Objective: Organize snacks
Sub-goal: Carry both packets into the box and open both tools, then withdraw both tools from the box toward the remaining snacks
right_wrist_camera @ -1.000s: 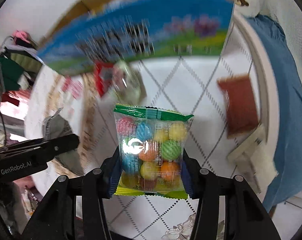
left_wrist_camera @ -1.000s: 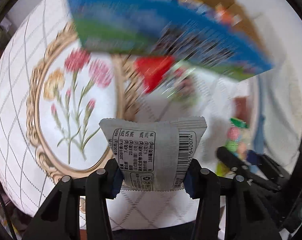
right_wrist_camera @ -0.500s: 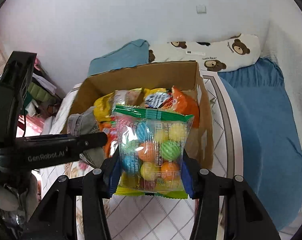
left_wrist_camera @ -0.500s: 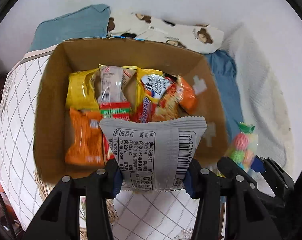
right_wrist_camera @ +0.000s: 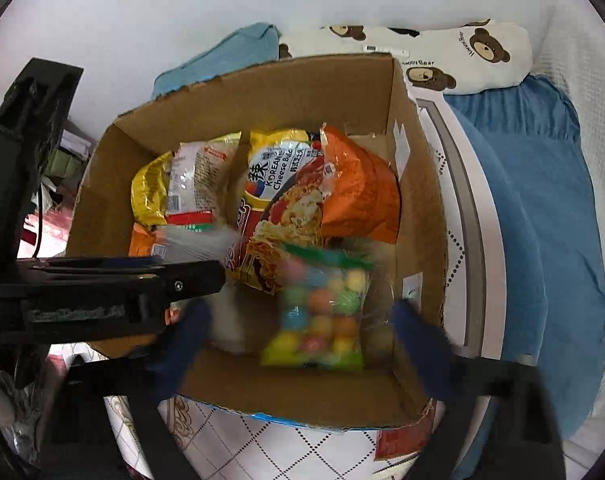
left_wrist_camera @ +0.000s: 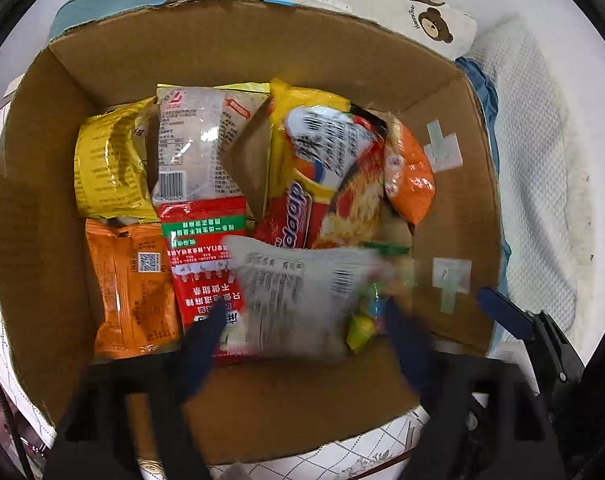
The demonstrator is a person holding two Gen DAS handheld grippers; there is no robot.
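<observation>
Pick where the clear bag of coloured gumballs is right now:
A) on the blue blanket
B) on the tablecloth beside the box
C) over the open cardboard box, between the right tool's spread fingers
C: the clear bag of coloured gumballs hangs blurred inside the brown cardboard box, untouched between the opening fingers of the right tool.

A home bedroom: beyond the cardboard box (right_wrist_camera: 418, 216) lies a bear-print pillow (right_wrist_camera: 462, 56) against a white wall, a blue blanket (right_wrist_camera: 542, 208) spreads beside the box (rumpled), and a quilted floral cover (right_wrist_camera: 286, 440) lies under it.
</observation>
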